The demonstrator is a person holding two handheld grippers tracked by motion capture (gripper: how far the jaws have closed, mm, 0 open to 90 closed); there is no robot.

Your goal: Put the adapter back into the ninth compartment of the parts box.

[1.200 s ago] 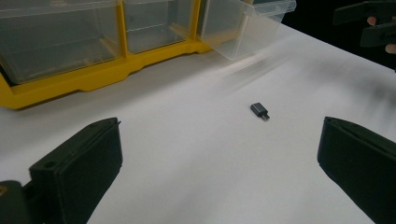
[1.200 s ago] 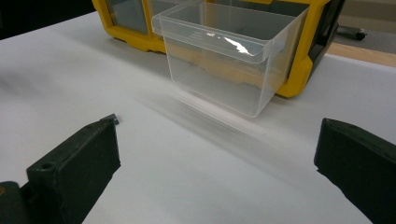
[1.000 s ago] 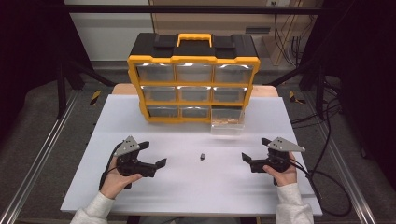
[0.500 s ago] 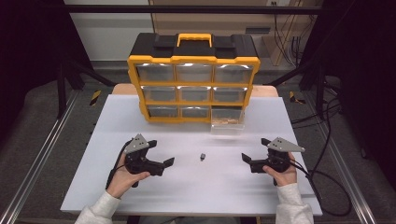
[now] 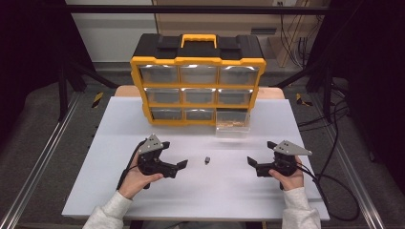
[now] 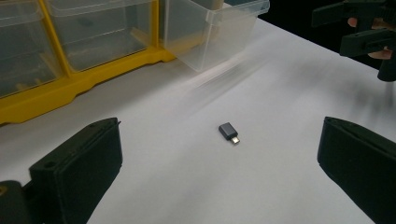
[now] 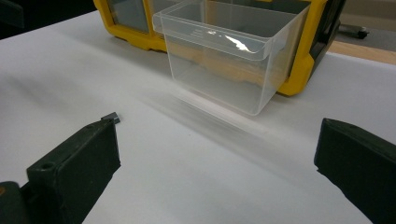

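The small grey adapter (image 6: 229,131) lies flat on the white bench (image 5: 114,191), between the two hand-held grippers and touching neither. The left hand-held gripper (image 5: 177,166) has its jaws spread wide, near the adapter. The right hand-held gripper (image 5: 252,162) is also spread, farther away. A clear drawer (image 7: 229,56) sticks out of the yellow organizer (image 5: 198,62) at the far side.

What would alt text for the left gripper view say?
A small grey USB adapter with a metal plug lies on a white table, between the wide-open black jaws of the left tool. Behind stand a yellow organiser with clear plastic drawers and one pulled-out clear drawer.
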